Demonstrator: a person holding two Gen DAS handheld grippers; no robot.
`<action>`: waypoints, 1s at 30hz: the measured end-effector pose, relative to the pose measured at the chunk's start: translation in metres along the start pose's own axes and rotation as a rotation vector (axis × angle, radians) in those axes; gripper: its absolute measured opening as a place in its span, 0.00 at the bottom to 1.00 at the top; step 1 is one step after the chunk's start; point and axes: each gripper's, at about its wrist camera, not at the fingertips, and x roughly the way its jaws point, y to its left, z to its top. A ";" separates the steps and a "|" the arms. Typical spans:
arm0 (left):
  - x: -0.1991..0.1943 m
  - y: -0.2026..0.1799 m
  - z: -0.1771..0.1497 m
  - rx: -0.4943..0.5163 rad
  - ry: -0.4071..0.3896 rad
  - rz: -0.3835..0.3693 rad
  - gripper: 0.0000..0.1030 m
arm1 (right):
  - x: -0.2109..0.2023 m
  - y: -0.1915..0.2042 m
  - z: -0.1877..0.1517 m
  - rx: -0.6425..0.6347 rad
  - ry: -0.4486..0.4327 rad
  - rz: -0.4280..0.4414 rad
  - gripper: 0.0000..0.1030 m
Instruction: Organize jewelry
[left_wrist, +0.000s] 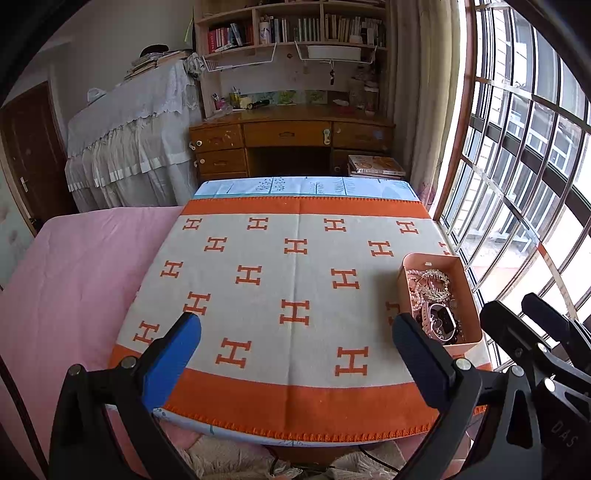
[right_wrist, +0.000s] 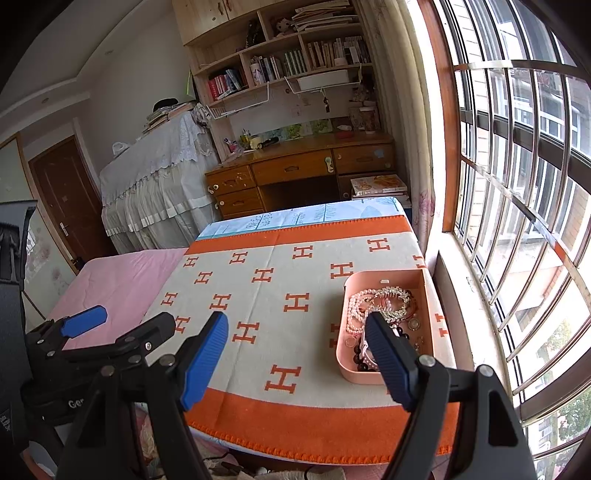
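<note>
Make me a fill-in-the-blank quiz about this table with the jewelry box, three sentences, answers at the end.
1. The tangled jewelry lies inside a ____ box.
2. The blanket under the box is patterned with the orange letter ____.
3. The left gripper and the right gripper both stand ____, holding nothing.

Answers: pink; H; open
</note>
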 end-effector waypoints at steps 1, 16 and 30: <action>0.000 0.000 0.000 0.001 0.000 0.000 0.99 | 0.000 0.000 0.000 0.000 0.000 0.000 0.75; 0.003 -0.001 -0.003 0.001 0.009 0.001 0.99 | 0.002 -0.002 -0.001 0.008 0.002 0.002 0.75; 0.003 0.000 -0.003 0.002 0.006 0.000 0.99 | 0.004 -0.003 -0.006 0.019 0.007 -0.003 0.75</action>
